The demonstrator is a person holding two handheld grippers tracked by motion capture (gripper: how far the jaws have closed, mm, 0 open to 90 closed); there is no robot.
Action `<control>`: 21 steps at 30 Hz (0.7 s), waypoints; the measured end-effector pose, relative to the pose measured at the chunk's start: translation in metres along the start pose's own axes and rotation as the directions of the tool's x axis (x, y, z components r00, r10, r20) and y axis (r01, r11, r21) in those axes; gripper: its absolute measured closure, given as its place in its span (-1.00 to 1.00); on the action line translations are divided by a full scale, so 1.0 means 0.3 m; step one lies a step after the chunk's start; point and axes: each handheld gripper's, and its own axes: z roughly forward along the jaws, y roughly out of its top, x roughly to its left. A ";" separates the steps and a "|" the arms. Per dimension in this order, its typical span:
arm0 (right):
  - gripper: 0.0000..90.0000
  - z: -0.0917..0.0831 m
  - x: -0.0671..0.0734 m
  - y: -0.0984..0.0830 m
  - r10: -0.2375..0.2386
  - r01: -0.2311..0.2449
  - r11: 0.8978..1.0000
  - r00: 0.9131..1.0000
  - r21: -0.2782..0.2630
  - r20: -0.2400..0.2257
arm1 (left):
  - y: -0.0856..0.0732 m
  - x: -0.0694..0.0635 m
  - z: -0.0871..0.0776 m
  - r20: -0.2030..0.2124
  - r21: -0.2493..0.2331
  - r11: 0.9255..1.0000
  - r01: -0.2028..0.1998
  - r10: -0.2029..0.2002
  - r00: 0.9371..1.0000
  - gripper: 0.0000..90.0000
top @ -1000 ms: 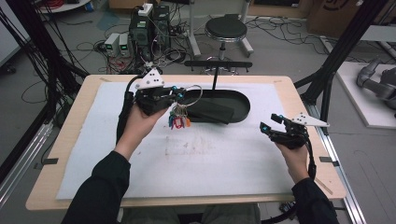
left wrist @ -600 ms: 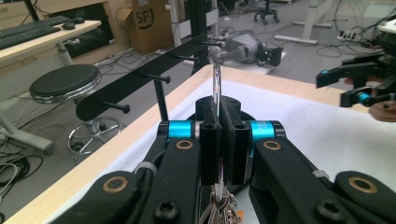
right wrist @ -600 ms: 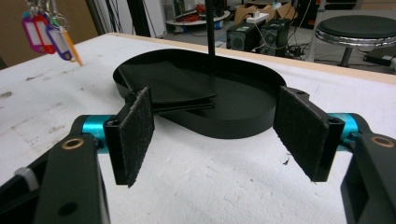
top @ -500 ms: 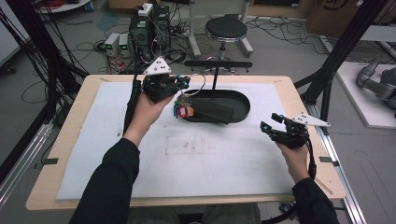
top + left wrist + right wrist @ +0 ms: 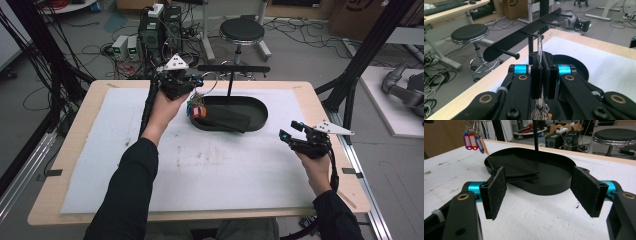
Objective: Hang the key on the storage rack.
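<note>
1. Keys [image 5: 196, 109] with bright tags hang from a metal ring [image 5: 539, 47] that my left gripper [image 5: 541, 72] pinches tight, near the black peg rack [image 5: 524, 37], above the oval tray's [image 5: 257, 107] left end.
2. My right gripper [image 5: 539, 192] is wide, holding nothing, over the white mat [image 5: 225, 160] on the right.

- High view: a fixed camera above the person's side, looking forward and down over the whole table [image 5: 320, 100].
- Left gripper view: close, looking along its jaws toward the peg rack [image 5: 524, 37].
- Right gripper view: low, near the tabletop, facing the black tray [image 5: 559, 187], which the high view also shows.
</note>
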 end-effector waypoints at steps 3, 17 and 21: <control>-0.35 -0.002 0.000 0.000 -0.001 0.001 1.000 1.000 0.002 -0.003 | -0.005 0.011 0.015 -0.008 0.012 1.000 0.004 -0.004 1.000 0.92; -0.35 -0.006 -0.007 0.000 -0.003 0.003 1.000 1.000 0.000 0.003 | -0.053 0.066 0.064 -0.070 0.051 0.998 0.048 -0.044 0.997 0.92; -0.35 -0.006 -0.008 -0.001 -0.002 0.002 1.000 1.000 0.004 0.002 | -0.061 0.078 0.070 -0.085 0.042 0.997 0.060 -0.056 0.995 0.92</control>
